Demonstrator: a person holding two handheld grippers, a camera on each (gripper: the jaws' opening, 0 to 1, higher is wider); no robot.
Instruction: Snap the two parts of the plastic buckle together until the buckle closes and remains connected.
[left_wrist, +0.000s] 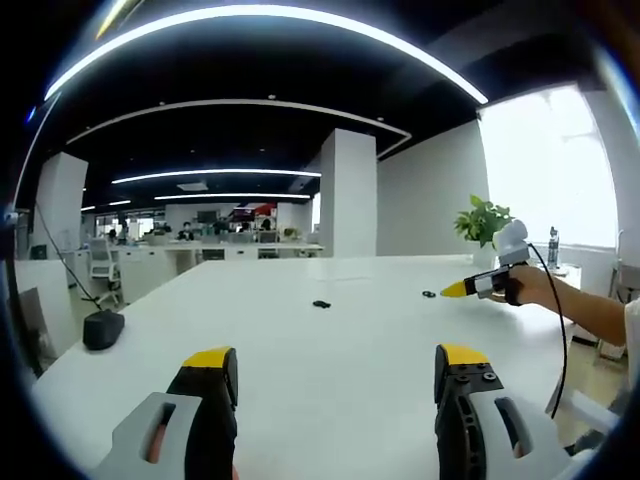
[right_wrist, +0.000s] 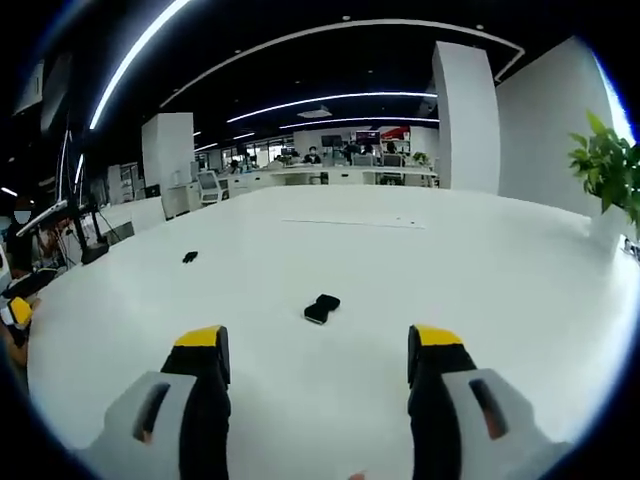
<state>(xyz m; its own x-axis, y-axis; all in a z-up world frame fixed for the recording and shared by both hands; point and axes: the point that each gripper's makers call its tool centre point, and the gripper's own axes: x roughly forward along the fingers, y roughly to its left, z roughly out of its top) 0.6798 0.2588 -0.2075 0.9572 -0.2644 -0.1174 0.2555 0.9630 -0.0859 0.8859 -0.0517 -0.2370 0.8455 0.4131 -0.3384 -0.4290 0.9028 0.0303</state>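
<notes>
Buckle halves lay apart on the white bench (right_wrist: 500, 270), one (right_wrist: 321, 308) mid-frame just ahead of the released right gripper (right_wrist: 317, 345), which should close squarely on it; left gripper (left_wrist: 335, 368) also released.

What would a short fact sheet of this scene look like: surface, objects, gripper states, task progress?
surface: white table
near buckle part: black, lying ahead of the right gripper
far buckle part: black, lying apart from the first
left gripper: open, empty
right gripper: open, empty
other things: plant at the table edge, dark object near the left gripper
progress: parts not yet joined
</notes>
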